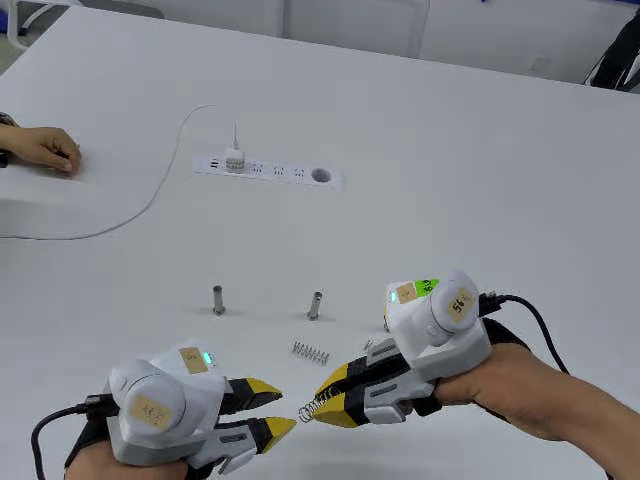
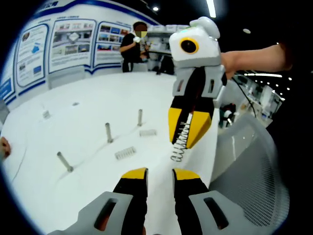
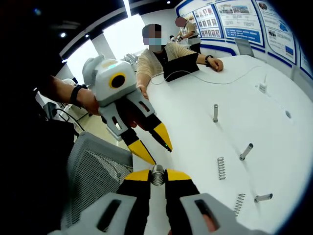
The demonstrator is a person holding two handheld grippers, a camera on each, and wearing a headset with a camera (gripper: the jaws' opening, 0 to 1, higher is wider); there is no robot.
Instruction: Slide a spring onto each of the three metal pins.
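Left gripper hangs released beside right gripper, clenched on a spring above the white table.

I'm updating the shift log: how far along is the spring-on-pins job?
Done: nothing yet; all three metal pins are bare. In hand: the right gripper is shut on one spring. Left: two loose springs lie on the table, the left gripper is open, and every pin needs a spring.

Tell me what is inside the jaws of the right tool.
A spring, clamped in the right tool, one end sticking out. The jaws hide its gripped part.
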